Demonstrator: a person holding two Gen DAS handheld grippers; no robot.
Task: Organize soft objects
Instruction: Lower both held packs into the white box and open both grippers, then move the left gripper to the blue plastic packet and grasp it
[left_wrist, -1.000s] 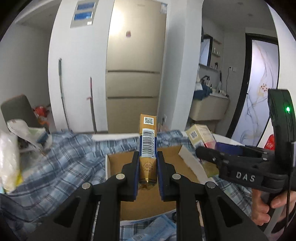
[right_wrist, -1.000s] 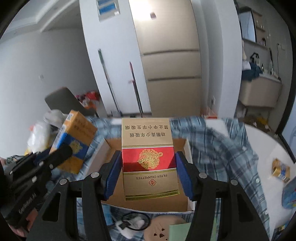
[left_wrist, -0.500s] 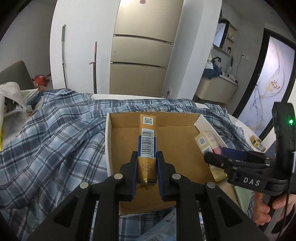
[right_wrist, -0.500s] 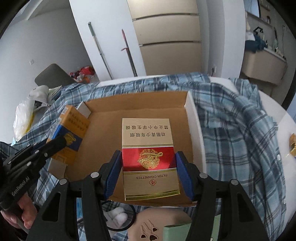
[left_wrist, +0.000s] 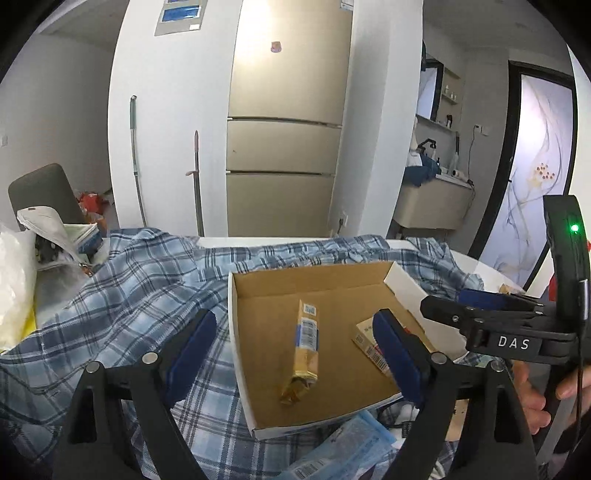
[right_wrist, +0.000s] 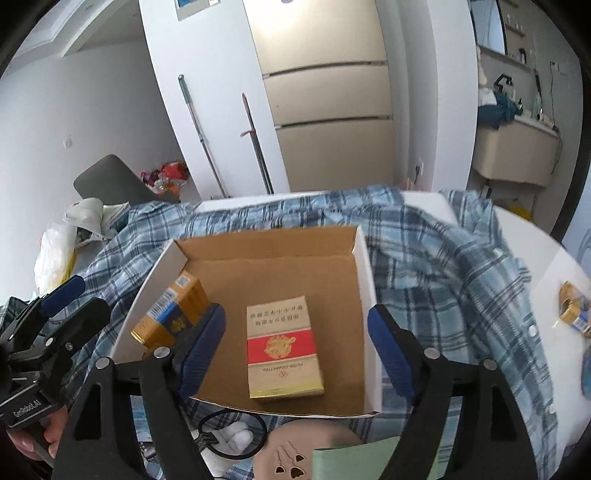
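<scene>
A shallow cardboard box (left_wrist: 236, 332) (right_wrist: 364, 295) lies on a blue plaid shirt (left_wrist: 129, 302) (right_wrist: 443, 266). A gold and blue pack (left_wrist: 304, 347) (right_wrist: 173, 314) lies in its left part. A gold and red cigarette pack (right_wrist: 282, 347) lies flat in its right part; one corner shows in the left wrist view (left_wrist: 365, 332). My left gripper (left_wrist: 295, 347) is open and empty above the box. My right gripper (right_wrist: 297, 343) is open and empty above the red pack. The right gripper also shows in the left wrist view (left_wrist: 480, 306), the left one in the right wrist view (right_wrist: 62, 299).
A white table (right_wrist: 554, 280) carries a small gold pack (right_wrist: 572, 312) at the right. A black hair tie (right_wrist: 231, 432), a beige item (right_wrist: 295, 450) and a green card (right_wrist: 354, 461) lie before the box. Plastic bags (left_wrist: 14, 280) sit at the left. A fridge (left_wrist: 284, 147) stands behind.
Both grippers have opened and let go of their packs, which now lie in the box. Both have drawn back and up a little.
</scene>
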